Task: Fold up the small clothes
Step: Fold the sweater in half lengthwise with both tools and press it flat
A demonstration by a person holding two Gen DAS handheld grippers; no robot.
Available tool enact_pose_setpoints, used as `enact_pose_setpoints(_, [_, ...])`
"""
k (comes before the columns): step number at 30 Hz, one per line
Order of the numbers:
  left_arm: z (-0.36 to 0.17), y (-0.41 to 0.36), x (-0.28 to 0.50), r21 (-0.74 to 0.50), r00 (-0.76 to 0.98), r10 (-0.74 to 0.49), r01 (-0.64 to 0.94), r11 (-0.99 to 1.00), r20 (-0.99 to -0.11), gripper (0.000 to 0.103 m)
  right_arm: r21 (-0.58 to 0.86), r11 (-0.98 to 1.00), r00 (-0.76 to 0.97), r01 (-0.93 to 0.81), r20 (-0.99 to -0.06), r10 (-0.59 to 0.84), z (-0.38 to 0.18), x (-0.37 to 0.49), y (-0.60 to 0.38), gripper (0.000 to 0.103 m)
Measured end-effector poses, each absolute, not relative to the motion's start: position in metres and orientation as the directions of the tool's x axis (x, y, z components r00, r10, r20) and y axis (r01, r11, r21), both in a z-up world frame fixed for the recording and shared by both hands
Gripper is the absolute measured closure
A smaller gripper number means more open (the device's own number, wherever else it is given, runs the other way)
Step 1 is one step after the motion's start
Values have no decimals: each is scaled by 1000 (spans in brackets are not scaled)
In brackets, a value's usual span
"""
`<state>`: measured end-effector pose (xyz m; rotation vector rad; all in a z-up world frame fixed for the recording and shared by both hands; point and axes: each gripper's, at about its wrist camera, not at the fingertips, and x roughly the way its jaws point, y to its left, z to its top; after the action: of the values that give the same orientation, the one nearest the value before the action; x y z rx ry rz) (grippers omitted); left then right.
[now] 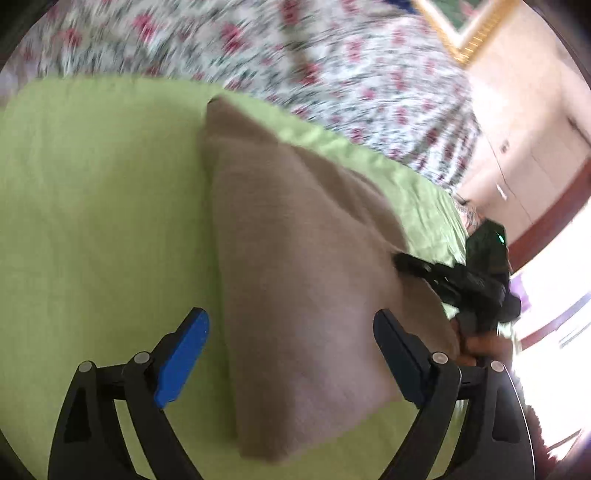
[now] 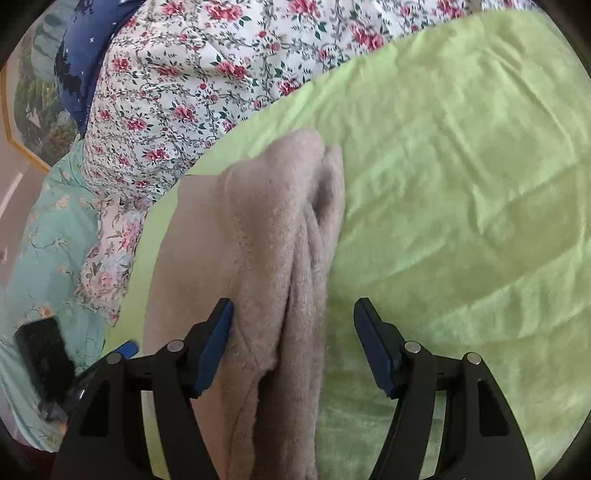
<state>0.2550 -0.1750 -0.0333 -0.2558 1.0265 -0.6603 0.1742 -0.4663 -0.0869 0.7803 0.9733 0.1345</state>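
A beige fleece garment (image 1: pixel 295 266) lies folded into a long strip on a green cloth (image 1: pixel 103 206). My left gripper (image 1: pixel 291 332) is open, its blue fingers on either side of the garment's near end. In the left wrist view my right gripper (image 1: pixel 404 262) shows as a dark shape touching the garment's right edge. In the right wrist view the same garment (image 2: pixel 273 240) lies lengthwise with a doubled fold along its right side. My right gripper (image 2: pixel 293 317) is open, its jaws astride that fold. Neither gripper holds anything.
The green cloth (image 2: pixel 461 184) covers a bed with a floral sheet (image 2: pixel 177 85). A dark blue pillow (image 2: pixel 79 55) and a teal floral fabric (image 2: pixel 51 243) lie at the left. A gold-framed picture (image 1: pixel 461 33) and pale cupboards (image 1: pixel 535 147) stand beyond.
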Motion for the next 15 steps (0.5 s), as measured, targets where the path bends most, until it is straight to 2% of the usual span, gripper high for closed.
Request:
enact_pose_setpoints(5, [-78,-183,297,-596,223,-678,338,728,-701,13,669,710,559,218,-683,471,-97,190,-461,35])
enact_pose_setpoints(6, [-79,-183,300,-604,232,-689,347,718,-686,17,674,706,558,217,-679,477,-98,191,-461,35])
enact_pose_setpoints(7, [-78,-184,299,-609,233,-702,366,704,-673,35,674,706,554,216,-680,480,-98,193,-459,36])
enact_pose_setpoints(9, [-76,-185,295,-593,242,-696,380,709,-677,44,697,687,534,206,-669,517,-101,195,-453,58])
enact_pose_setpoints(10, [-74,-183,292,-588,249,-696,389,709,-674,51,684,698,538,212,-678,501,-99,196,-449,62])
enact_pose_setpoints(13, [-59,-169,284,-591,265,-715,418,690,-647,62,665,716,563,210,-681,467,-87,192,-437,69])
enact_pose_setpoints(15, [-46,-151,275,-596,280,-726,427,680,-628,63,685,702,594,193,-652,472,-76,189,-427,71])
